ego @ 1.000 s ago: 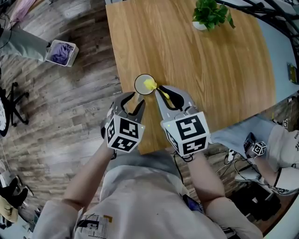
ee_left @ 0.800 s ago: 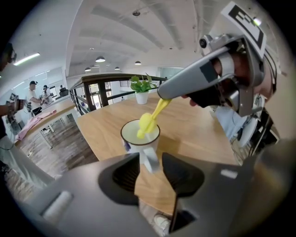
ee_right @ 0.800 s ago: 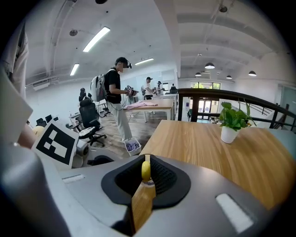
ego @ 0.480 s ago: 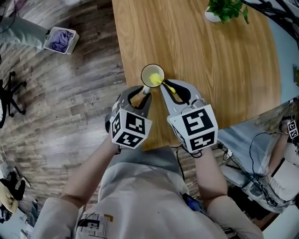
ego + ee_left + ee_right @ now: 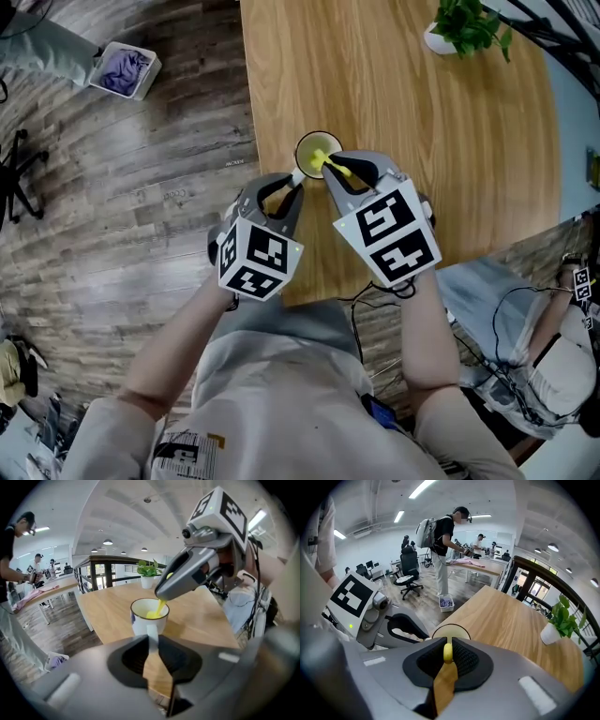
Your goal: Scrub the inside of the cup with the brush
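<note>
Cup [image 5: 140,624] is standing on worktop [image 5: 422,141] | left tongs [image 5: 153,638] have just been closing, are pinching handle [image 5: 153,631] | right tongs [image 5: 448,644] are pinching brush [image 5: 324,161], dipping inside cup

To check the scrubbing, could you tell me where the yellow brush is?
In the head view the yellow brush dips into the white cup near the left edge of the table, held by the right tongs.

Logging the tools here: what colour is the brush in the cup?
Yellow. The brush shows best in the left gripper view.
</note>
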### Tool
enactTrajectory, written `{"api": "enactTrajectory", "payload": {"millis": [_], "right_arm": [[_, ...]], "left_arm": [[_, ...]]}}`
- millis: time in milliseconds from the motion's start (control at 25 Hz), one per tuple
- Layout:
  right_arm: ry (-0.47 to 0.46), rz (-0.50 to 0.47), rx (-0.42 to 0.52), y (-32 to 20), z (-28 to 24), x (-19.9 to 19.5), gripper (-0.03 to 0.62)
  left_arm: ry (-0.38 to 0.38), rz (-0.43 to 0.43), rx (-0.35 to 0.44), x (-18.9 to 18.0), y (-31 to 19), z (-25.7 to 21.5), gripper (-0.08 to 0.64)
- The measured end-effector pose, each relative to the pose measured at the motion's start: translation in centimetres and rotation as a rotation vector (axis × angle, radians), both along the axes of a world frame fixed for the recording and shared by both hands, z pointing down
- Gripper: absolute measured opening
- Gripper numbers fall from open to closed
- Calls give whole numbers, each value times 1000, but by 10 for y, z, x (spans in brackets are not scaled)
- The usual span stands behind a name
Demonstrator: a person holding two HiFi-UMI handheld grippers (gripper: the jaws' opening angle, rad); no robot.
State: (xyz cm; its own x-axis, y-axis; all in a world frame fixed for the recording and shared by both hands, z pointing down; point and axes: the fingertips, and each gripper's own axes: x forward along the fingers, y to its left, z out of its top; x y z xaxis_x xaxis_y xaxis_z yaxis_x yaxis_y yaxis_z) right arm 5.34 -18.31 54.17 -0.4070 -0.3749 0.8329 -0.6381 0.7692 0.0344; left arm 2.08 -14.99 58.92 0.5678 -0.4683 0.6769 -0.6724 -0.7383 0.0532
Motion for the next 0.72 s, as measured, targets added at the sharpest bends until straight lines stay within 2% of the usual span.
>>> {"api": "enactTrajectory", "payload": {"millis": [240, 400, 600, 720], "right_arm": [[98, -51, 5, -3, 15, -1, 35], [101, -76, -73, 8, 17, -1, 40], [-1, -79, -143, 14, 14, -15, 41], [-87, -68, -142, 10, 13, -25, 43]], "left_arm": [[4, 13, 15, -4, 0, 0, 60], [21, 6, 9, -4, 1, 0, 58], [24, 9, 21, -4, -1, -1, 57], [46, 18, 28, -6, 0, 0, 55]]}}
